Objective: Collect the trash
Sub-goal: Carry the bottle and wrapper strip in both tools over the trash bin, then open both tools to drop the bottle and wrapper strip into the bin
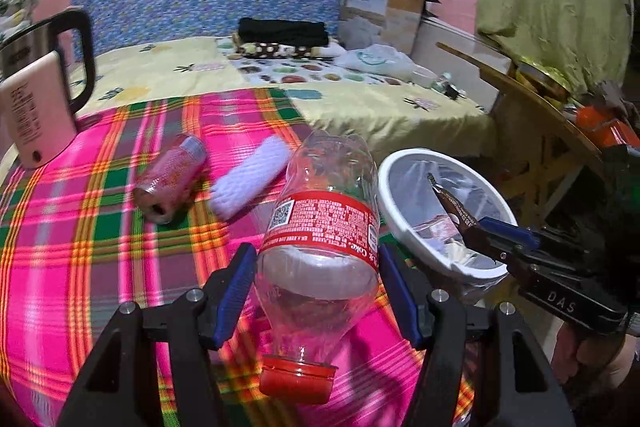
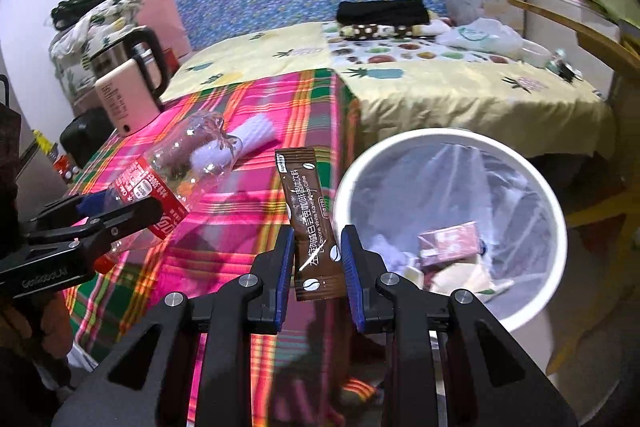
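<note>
My left gripper [image 1: 318,283] is shut on an empty clear Coke bottle [image 1: 324,227] with a red label and red cap, held above the plaid cloth, cap toward the camera; the bottle also shows in the right wrist view [image 2: 172,175]. My right gripper [image 2: 316,259] is shut on a brown coffee sachet [image 2: 310,223], upright, just left of the white trash bin [image 2: 520,159]. The bin [image 1: 400,203] is lined with a clear bag and holds several wrappers. A pink can [image 1: 170,179] and a white ribbed roll [image 1: 252,183] lie on the cloth.
A pink kettle [image 1: 36,107] stands at the table's far left. The table has a pink and green plaid cloth [image 1: 80,227]. A bed [image 2: 440,83] with folded clothes and a cardboard box lies behind. A wooden chair [image 1: 532,115] is right of the bin.
</note>
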